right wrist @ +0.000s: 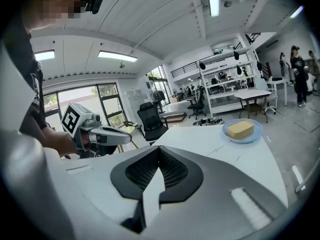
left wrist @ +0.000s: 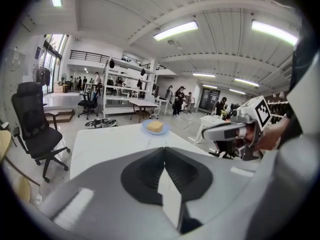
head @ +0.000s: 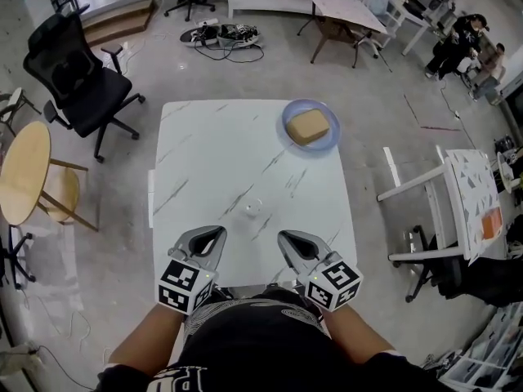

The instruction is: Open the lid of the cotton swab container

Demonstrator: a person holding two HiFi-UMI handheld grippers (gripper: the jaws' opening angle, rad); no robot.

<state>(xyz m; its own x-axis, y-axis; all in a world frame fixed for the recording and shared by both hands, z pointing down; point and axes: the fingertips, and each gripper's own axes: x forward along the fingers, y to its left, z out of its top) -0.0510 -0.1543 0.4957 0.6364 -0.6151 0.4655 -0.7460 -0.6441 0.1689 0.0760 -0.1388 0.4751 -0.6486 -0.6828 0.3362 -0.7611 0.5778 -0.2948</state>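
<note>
A small clear container (head: 253,209), the cotton swab container, stands on the white marble-look table (head: 204,153), near its middle and toward the front. My left gripper (head: 220,232) is held over the table's front edge, left of and nearer than the container, jaws shut and empty. My right gripper (head: 283,236) mirrors it on the right, also shut with nothing in it. Neither touches the container. In the left gripper view the closed jaws (left wrist: 164,149) hide the container; the right gripper (left wrist: 227,132) shows at the side. The right gripper view shows its shut jaws (right wrist: 159,149) and the left gripper (right wrist: 107,135).
A blue plate (head: 290,113) with a yellow block (head: 309,126) sits at the table's far right corner. A black office chair (head: 78,80) and a round wooden table (head: 23,170) stand to the left, white furniture (head: 441,194) to the right. People are far off at the upper right.
</note>
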